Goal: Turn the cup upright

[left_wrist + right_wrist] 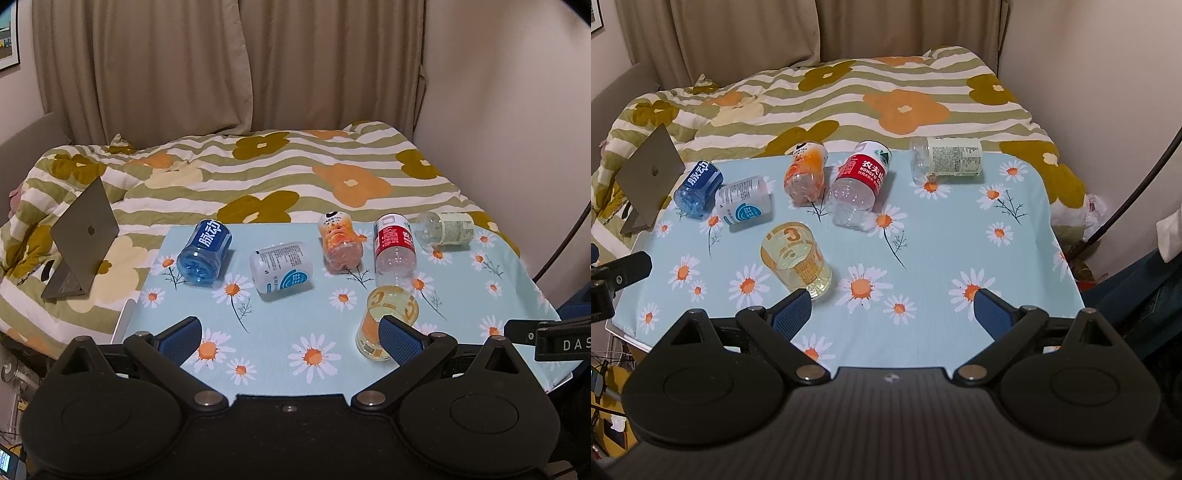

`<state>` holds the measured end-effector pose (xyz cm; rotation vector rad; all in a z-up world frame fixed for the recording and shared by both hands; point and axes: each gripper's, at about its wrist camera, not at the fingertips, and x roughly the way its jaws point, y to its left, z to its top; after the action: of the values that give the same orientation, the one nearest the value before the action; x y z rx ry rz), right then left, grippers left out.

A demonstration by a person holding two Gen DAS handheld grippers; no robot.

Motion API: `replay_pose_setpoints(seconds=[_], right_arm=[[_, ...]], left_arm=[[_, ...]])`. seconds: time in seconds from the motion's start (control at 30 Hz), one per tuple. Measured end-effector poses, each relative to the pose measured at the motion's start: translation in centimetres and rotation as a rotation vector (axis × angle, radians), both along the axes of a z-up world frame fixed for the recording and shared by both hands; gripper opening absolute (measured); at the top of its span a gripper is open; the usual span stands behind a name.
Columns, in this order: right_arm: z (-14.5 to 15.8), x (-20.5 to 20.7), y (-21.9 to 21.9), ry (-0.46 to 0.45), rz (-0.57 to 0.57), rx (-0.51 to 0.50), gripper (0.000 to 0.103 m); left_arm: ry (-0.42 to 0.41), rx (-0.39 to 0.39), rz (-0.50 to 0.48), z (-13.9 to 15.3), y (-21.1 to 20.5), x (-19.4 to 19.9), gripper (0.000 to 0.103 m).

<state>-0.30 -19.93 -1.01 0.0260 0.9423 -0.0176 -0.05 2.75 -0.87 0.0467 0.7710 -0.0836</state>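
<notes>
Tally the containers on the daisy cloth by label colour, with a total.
Blue label: 1
White and teal label: 1
Orange label: 1
Red label: 1
Pale green label: 1
Yellow cup, already upright: 1
Total: 6

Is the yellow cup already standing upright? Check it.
Yes, in the right wrist view the yellow cup stands on the table with its open rim up, unlike the bottles lying beyond it.

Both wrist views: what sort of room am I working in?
Most likely a bedroom: a bed with a floral duvet lies behind the daisy-cloth table, curtains hang at the back, and a laptop sits on the bedding.
</notes>
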Motion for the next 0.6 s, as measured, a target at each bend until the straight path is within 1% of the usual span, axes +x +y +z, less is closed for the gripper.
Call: replay_pose_setpoints(seconds=[0.6], right_arm=[[0.17,0.05,-0.26,0.002,-0.012,0.001,0.103]], left_arm=[[-0.003,0.0,0.003,0.13,0.27,-0.05,0.103]])
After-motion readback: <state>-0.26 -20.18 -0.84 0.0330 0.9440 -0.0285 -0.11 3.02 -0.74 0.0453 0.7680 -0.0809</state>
